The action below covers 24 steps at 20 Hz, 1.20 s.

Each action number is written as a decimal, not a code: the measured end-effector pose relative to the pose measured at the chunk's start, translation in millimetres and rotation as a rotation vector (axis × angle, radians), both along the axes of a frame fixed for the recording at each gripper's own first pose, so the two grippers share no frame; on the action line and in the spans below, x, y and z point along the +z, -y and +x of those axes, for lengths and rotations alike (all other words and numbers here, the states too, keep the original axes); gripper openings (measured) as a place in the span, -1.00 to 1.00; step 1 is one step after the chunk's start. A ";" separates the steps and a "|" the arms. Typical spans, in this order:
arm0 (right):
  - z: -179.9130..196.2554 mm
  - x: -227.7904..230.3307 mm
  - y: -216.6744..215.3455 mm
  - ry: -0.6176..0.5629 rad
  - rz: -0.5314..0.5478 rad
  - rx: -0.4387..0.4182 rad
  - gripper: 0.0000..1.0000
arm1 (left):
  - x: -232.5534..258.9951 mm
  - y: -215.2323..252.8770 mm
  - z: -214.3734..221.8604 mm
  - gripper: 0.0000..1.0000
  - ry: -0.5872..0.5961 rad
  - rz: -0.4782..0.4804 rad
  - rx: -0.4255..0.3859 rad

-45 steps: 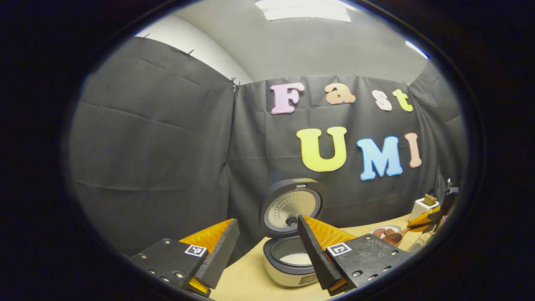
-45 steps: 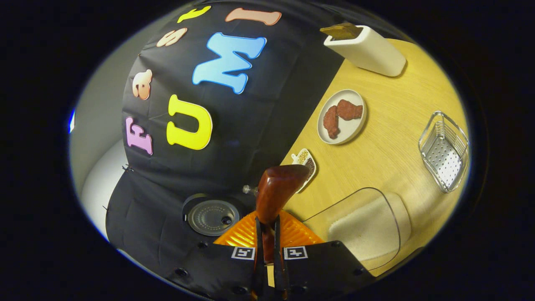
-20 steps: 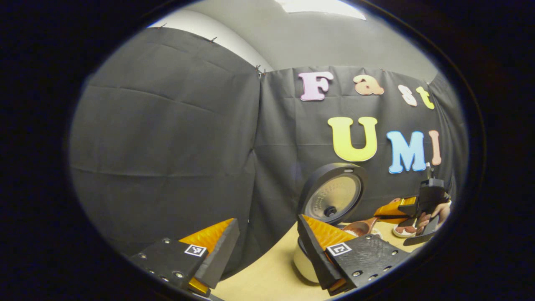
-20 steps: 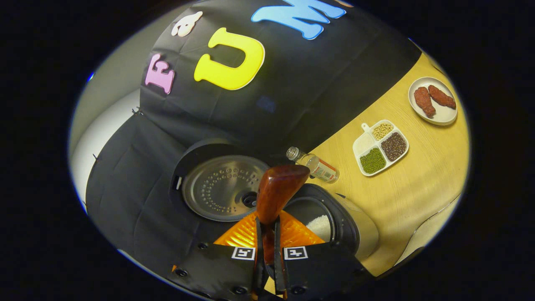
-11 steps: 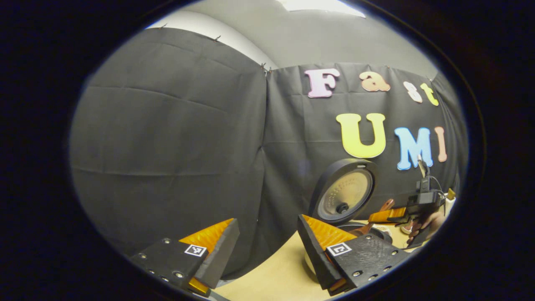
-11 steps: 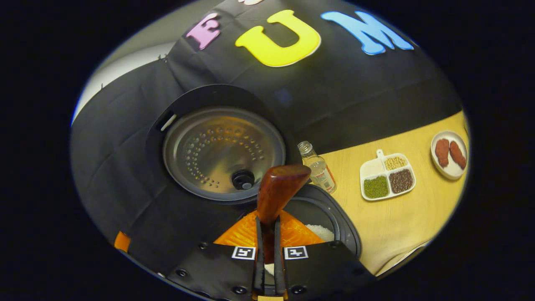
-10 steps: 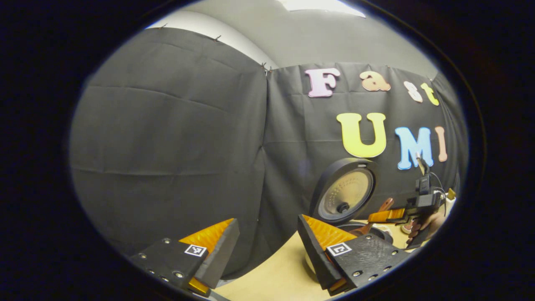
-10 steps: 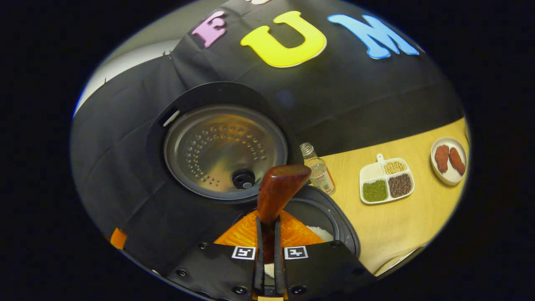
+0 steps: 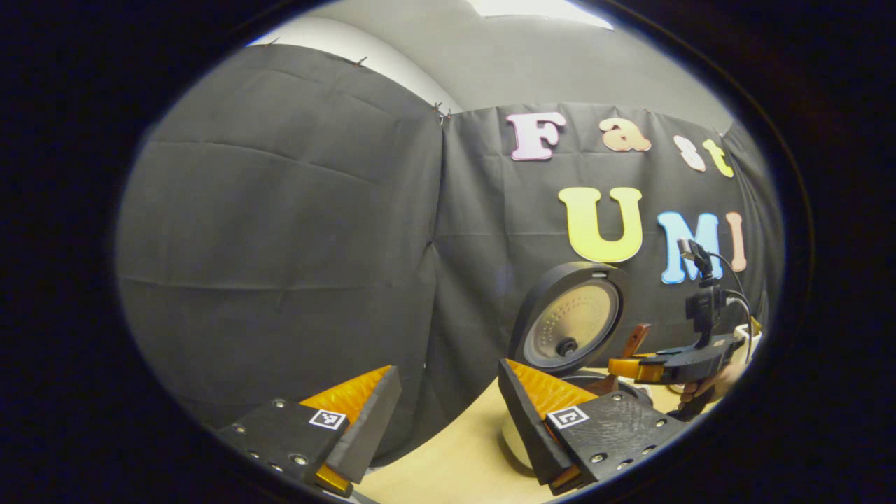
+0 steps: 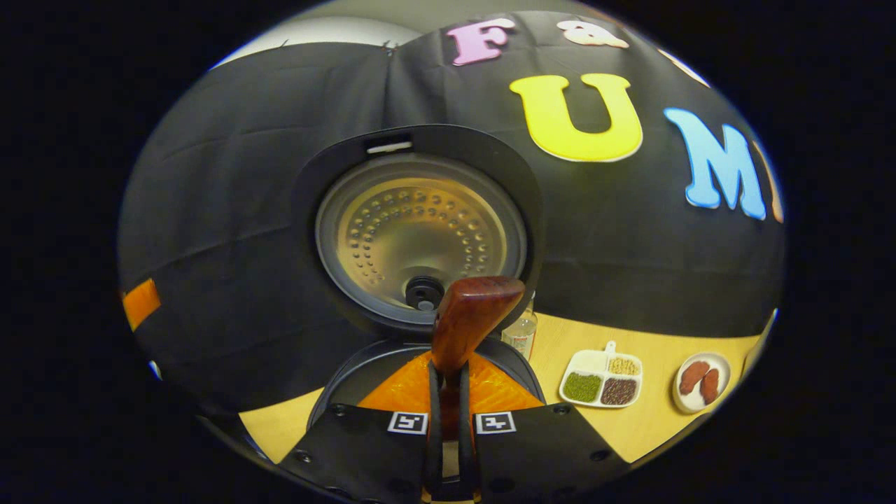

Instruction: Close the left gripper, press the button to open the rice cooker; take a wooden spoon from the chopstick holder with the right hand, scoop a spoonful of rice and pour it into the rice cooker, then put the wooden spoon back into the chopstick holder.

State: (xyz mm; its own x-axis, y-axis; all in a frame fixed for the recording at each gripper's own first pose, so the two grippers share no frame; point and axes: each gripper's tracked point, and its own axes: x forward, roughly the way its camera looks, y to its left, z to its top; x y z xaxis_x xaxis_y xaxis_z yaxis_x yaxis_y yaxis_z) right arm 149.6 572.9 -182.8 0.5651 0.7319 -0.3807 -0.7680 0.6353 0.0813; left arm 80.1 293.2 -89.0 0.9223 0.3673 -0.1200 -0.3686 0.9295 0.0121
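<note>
Right gripper [image 10: 448, 392] pinching wooden spoon [image 10: 467, 322] by handle, bowl ahead over open rice cooker [image 10: 420, 238]. Left gripper [image 9: 448, 420] spread, empty. Spoon stiff, light, glossy; likely slippery, grip mid-handle.

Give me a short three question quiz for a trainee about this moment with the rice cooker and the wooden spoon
1. True or false: the rice cooker has its lid up.
2. What does the right gripper hold? A) a glass bottle B) the wooden spoon C) a plate
3. Fill in: the left gripper is ____, with nothing between its fingers.

Key
1. True: the lid stands raised behind the pot in both views.
2. B: both fingers press on the spoon's handle, over the cooker.
3. Open.
</note>
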 end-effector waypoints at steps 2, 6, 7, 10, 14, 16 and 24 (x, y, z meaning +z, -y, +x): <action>-0.2 8.6 -4.8 0.099 -0.046 0.058 -0.78 | 3.7 2.2 1.6 0.75 0.008 0.002 -0.008; -2.4 21.6 -7.2 0.276 -0.128 0.138 -0.78 | 4.8 4.7 9.6 0.75 0.021 -0.002 -0.016; -3.1 24.7 -6.1 0.327 -0.149 0.154 -0.78 | 4.4 3.9 10.9 0.75 0.022 -0.005 -0.015; -5.4 36.7 -7.3 0.478 -0.198 0.196 -0.78 | 8.1 -0.9 11.8 0.75 0.030 -0.004 -0.011; -16.2 47.8 -7.1 0.455 -0.150 0.203 -0.77 | 13.1 -1.0 14.9 0.75 0.040 0.002 -0.017; -16.5 43.7 -6.0 0.325 -0.084 0.165 -0.78 | 17.4 1.7 16.3 0.75 0.050 0.008 -0.026; -19.2 65.8 42.0 -0.034 0.165 -0.028 -0.78 | 25.9 26.0 24.0 0.76 0.072 0.003 -0.077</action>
